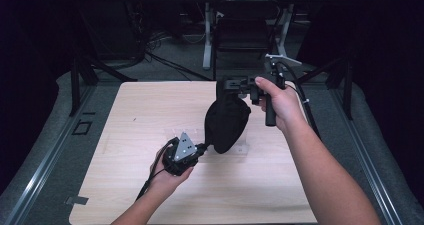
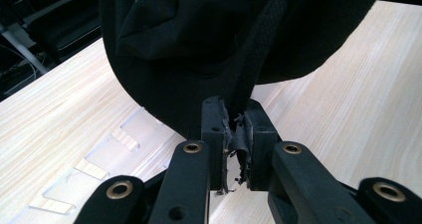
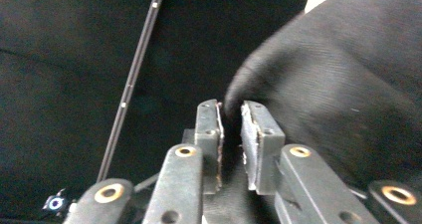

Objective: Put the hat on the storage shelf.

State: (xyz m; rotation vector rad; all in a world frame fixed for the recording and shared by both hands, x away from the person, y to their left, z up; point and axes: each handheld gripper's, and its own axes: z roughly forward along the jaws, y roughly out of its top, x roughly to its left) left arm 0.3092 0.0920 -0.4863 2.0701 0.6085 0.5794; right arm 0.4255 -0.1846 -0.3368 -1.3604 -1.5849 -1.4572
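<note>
A black fabric bag (image 1: 227, 122) hangs over the wooden table (image 1: 145, 110), held between both grippers. My left gripper (image 1: 204, 147) is low at the bag's bottom left. In the left gripper view the left gripper (image 2: 233, 134) is shut on a black strap (image 2: 254, 64) that runs down from the bag (image 2: 199, 30). My right gripper (image 1: 226, 84) is higher, at the bag's top edge. In the right gripper view the right gripper (image 3: 230, 119) pinches a fold of the black fabric (image 3: 338, 94) between nearly closed jaws.
A clear plastic piece with notched edges (image 2: 99, 159) lies flat on the table under the bag (image 1: 175, 134). A dark chair (image 1: 242, 32) and white desk legs (image 1: 207, 40) stand beyond the table's far edge. Dark floor surrounds the table.
</note>
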